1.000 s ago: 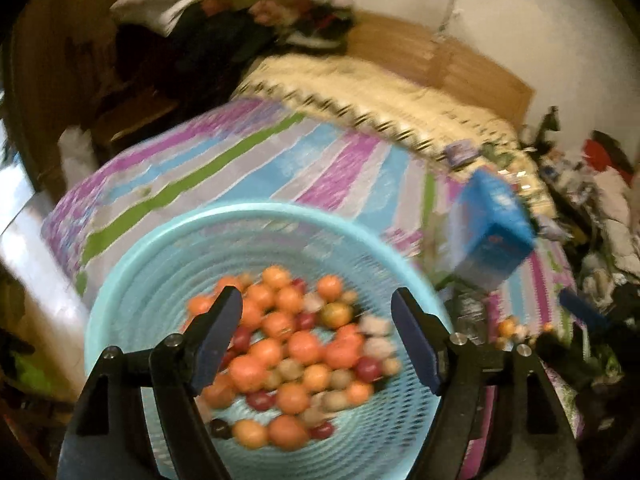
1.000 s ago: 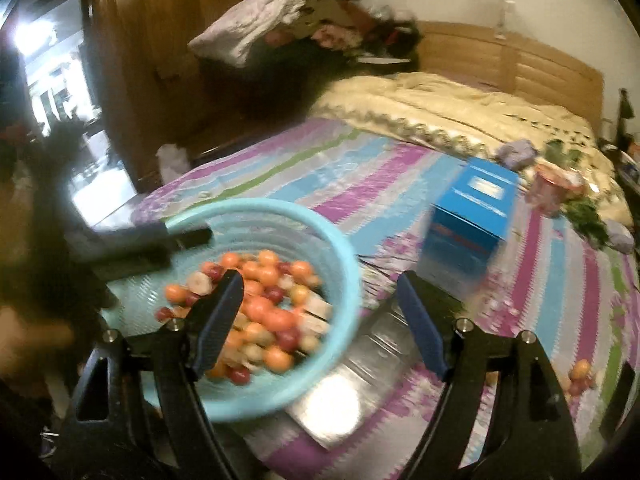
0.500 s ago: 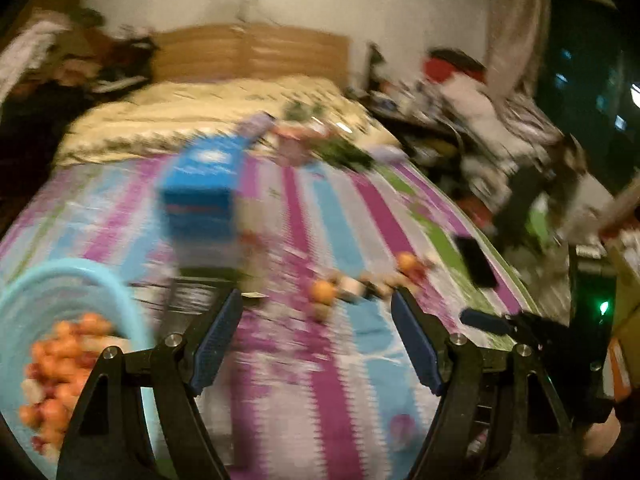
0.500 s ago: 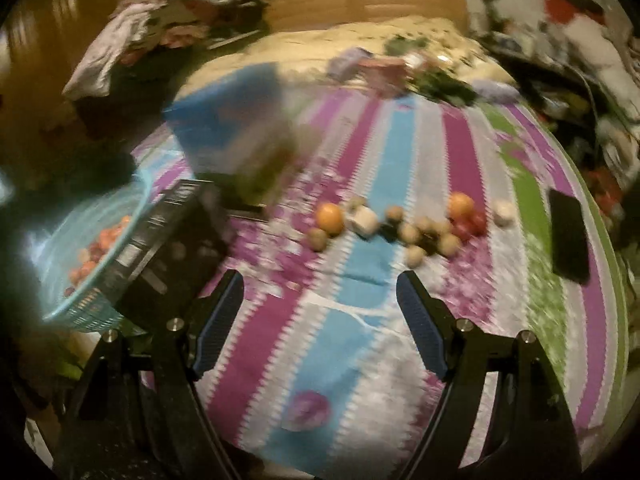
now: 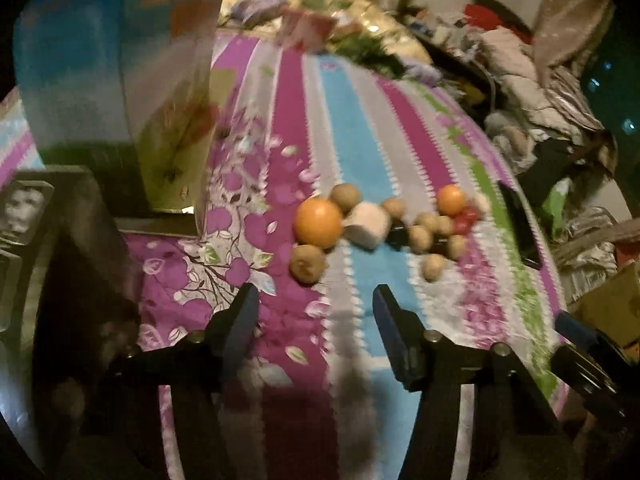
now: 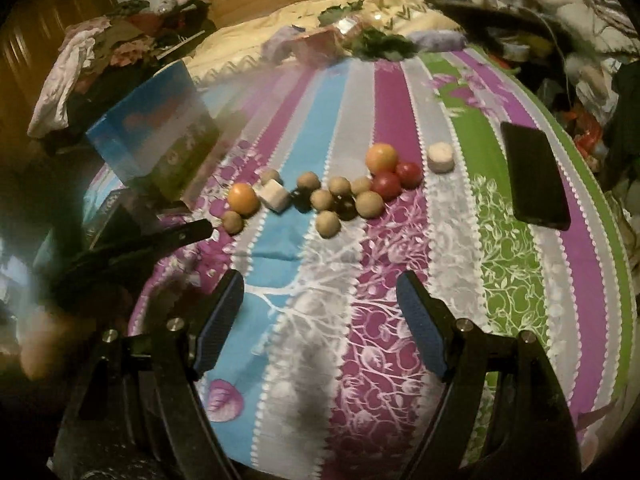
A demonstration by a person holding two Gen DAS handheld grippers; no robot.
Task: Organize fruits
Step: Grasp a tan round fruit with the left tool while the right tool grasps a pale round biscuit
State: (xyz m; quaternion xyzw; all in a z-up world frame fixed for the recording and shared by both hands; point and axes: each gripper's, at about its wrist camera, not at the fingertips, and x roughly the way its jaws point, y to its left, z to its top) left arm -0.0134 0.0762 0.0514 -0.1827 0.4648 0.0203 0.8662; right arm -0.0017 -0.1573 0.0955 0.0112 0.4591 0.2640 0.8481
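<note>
Several loose fruits lie in a row on the striped bedspread (image 6: pixel 516 280): an orange (image 5: pixel 319 223) (image 6: pixel 243 199), a white cube (image 5: pixel 367 221) (image 6: pixel 276 195), several small brown round fruits (image 6: pixel 328 224), dark ones (image 6: pixel 345 206), two red ones (image 6: pixel 387 186), a second orange (image 6: pixel 382 157) (image 5: pixel 451 199) and a white round piece (image 6: pixel 441 157). My left gripper (image 5: pixel 316 316) is open and empty, just short of a brown fruit (image 5: pixel 307 263). My right gripper (image 6: pixel 320 308) is open and empty, nearer than the row. The left gripper's finger (image 6: pixel 188 233) shows in the right wrist view.
A blue and green box (image 6: pixel 156 136) (image 5: pixel 112 64) stands left of the fruits on a dark flat box (image 5: pixel 48 216). A black phone (image 6: pixel 534 176) lies on the green stripe at right. Bedding, clothes and clutter surround the bed.
Both grippers swung right, away from the blue basket of fruits, and came closer to the loose row on the bedspread. The basket has left both views.
</note>
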